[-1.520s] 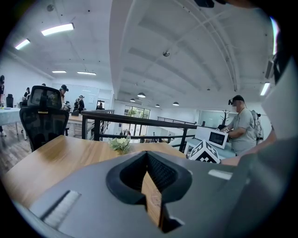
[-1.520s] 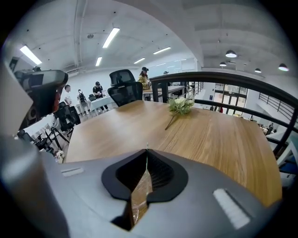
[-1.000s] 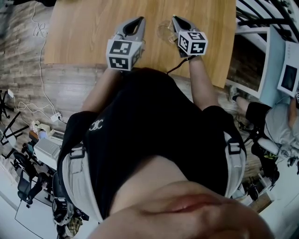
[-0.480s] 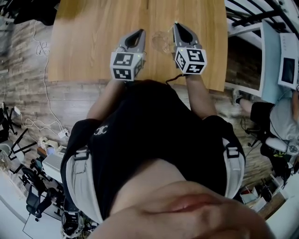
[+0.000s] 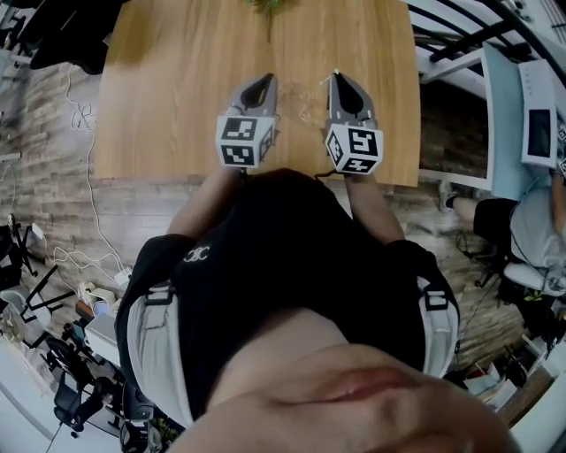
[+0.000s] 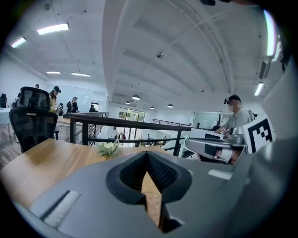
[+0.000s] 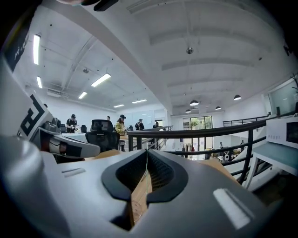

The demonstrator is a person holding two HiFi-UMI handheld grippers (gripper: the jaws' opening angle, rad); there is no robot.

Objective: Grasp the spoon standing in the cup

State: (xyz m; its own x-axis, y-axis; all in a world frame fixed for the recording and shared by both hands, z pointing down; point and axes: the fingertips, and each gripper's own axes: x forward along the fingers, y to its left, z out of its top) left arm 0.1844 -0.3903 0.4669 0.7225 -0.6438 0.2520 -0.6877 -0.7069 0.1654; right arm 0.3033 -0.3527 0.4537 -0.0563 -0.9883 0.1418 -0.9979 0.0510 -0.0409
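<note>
A: Head view. The left gripper (image 5: 264,84) and right gripper (image 5: 340,81) sit side by side, low over the tabletop (image 5: 168,97), noses pointing away from the person. State of each?

B: Both clenched, both empty. In the left gripper view the ribbed pads meet at the tip, with only wood grain showing in the slot behind them. The right gripper view shows the same.

A: The cup?

B: A clear glass cup (image 5: 301,106), faint, stands on the tabletop in the gap between the two. It is right of the left gripper and left of the right one, beside their jaws rather than ahead of them. Neither gripper view catches it.

A: Is the spoon in it?

B: Too faint to make out. If it stands as the task says, its long axis runs upright out of the cup's mouth.

A: Nearer arm?

B: Little in it. Judgement: either gripper must open, pull back and swing inward to bring the handle between its jaws.

A: Other containers?

B: None seen. A small green plant (image 5: 263,4) sits well ahead, at the far edge.
</note>
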